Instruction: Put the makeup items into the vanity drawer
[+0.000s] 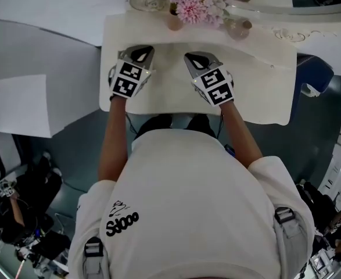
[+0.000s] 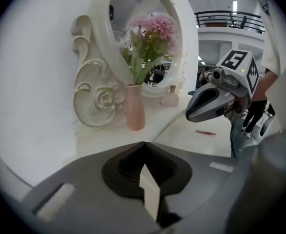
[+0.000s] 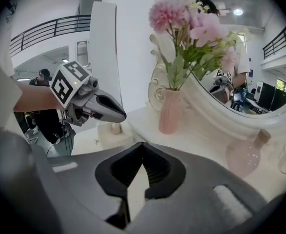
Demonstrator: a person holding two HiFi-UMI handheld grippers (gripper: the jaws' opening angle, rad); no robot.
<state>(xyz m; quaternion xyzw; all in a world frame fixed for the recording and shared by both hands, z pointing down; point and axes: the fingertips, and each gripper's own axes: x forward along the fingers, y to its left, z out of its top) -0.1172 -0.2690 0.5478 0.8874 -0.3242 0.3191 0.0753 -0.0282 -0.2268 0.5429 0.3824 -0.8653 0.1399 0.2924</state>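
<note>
Both grippers hover side by side over the cream vanity top (image 1: 164, 95), pointing at the mirror. My left gripper (image 1: 141, 54) is shut with nothing between its jaws, whose tips meet (image 2: 143, 144). Shut and empty too is my right gripper (image 1: 194, 58), its tips together (image 3: 143, 144). Each shows in the other's view: the right gripper (image 2: 189, 115) and the left gripper (image 3: 122, 115). A thin pink makeup pencil (image 2: 206, 132) lies on the top beyond the right gripper. A small pale pink item (image 3: 116, 128) stands near the top's left end. No drawer shows.
A pink vase (image 2: 134, 107) of pink flowers (image 1: 196, 2) stands at the back before the oval mirror (image 2: 143, 38) with its scrolled cream frame. A pink glass bottle (image 3: 245, 155) sits to the vase's right. The person's torso hides the table's front edge.
</note>
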